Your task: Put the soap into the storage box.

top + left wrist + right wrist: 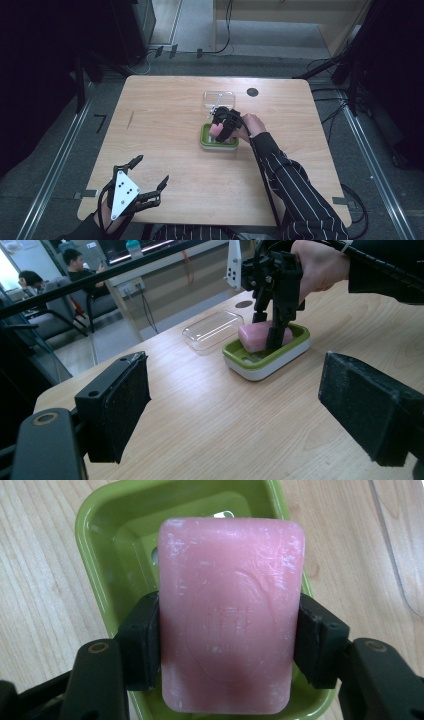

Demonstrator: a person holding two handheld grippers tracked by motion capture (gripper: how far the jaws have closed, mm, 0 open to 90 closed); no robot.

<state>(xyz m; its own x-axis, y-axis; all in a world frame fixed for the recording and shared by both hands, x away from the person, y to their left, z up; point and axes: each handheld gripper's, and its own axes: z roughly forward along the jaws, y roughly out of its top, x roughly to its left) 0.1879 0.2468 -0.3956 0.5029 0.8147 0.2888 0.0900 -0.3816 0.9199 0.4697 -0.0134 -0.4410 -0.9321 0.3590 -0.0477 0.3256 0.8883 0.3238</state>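
Observation:
A pink bar of soap (227, 615) is clamped flat between the pads of my right gripper (227, 645), just over the green soap dish (100, 535). In the high view the right gripper (221, 131) hangs over the dish (205, 142) at the table's middle, with the soap (217, 131) at its tip. From the left gripper view the soap (255, 336) rests tilted in the dish (265, 362), the right gripper (272, 337) shut on it. My left gripper (150, 175) sits near the front left edge, jaws wide apart with nothing between them.
A clear plastic lid (218, 98) lies just behind the dish, also seen as the lid (212, 330) in the left gripper view. A dark round spot (252, 92) marks the table's far side. The wooden table (165, 115) has bare room on the left.

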